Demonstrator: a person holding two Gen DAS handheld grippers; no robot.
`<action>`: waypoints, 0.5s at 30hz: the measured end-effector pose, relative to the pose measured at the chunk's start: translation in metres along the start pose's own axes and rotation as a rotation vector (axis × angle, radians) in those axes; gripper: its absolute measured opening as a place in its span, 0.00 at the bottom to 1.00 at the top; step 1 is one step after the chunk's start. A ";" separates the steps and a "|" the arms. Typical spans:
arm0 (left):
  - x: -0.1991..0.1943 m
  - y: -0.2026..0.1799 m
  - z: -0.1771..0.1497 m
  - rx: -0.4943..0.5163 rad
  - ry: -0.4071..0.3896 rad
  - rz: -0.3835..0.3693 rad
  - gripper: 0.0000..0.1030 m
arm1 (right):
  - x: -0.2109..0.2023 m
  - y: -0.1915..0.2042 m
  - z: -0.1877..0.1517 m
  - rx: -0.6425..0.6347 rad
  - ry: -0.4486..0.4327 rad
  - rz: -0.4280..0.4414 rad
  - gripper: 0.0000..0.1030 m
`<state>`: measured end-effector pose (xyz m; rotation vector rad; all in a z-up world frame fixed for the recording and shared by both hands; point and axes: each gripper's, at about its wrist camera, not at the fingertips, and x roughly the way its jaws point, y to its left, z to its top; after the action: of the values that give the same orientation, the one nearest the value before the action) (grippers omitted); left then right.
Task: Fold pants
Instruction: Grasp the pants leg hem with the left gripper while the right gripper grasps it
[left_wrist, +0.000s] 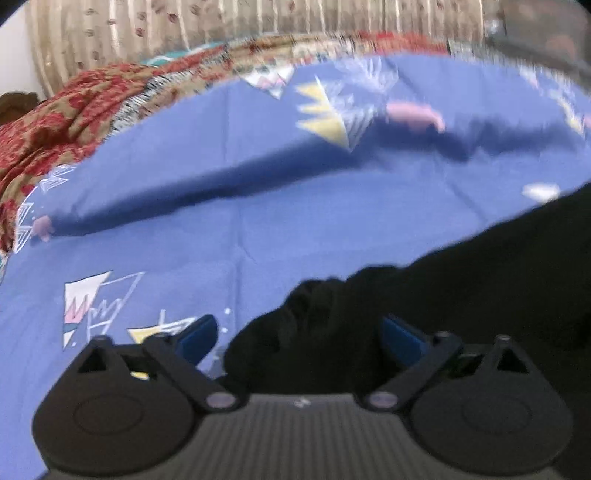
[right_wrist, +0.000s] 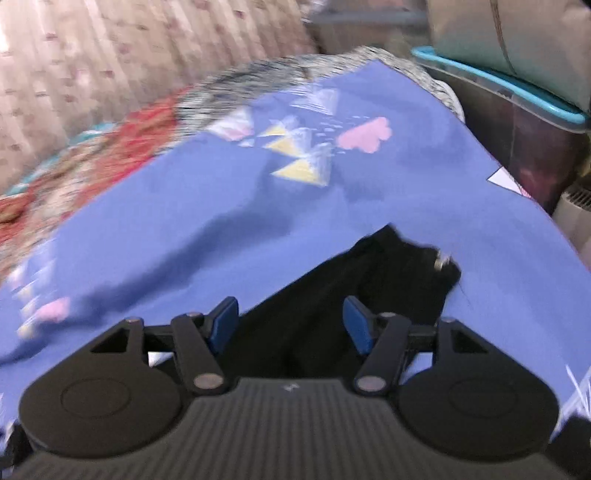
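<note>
The black pants lie on a blue patterned bedsheet. In the left wrist view they fill the lower right, and one bunched end reaches between the fingers of my left gripper. That gripper is open, with a strip of sheet showing beside its left pad. In the right wrist view the pants taper to an end with a metal button. My right gripper is open over the black cloth, and its blue pads do not visibly press on it. Both views are blurred.
A red and beige patterned blanket lies along the far left of the bed, with a beige curtain behind it. To the right of the bed stands a dark storage bin with a teal rim.
</note>
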<state>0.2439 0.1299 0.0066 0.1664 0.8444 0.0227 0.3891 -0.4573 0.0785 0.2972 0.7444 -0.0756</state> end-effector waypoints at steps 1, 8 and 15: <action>0.006 -0.002 -0.002 0.014 0.012 0.009 0.79 | 0.015 -0.005 0.008 0.025 0.004 -0.026 0.63; 0.009 -0.006 -0.005 0.009 -0.023 -0.001 0.29 | 0.113 -0.040 0.033 0.223 0.058 -0.205 0.63; -0.013 -0.013 0.000 0.001 -0.088 0.041 0.11 | 0.145 -0.043 0.030 0.123 0.098 -0.307 0.15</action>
<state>0.2348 0.1158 0.0140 0.1839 0.7528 0.0529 0.5076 -0.5015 -0.0088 0.3035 0.8807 -0.4008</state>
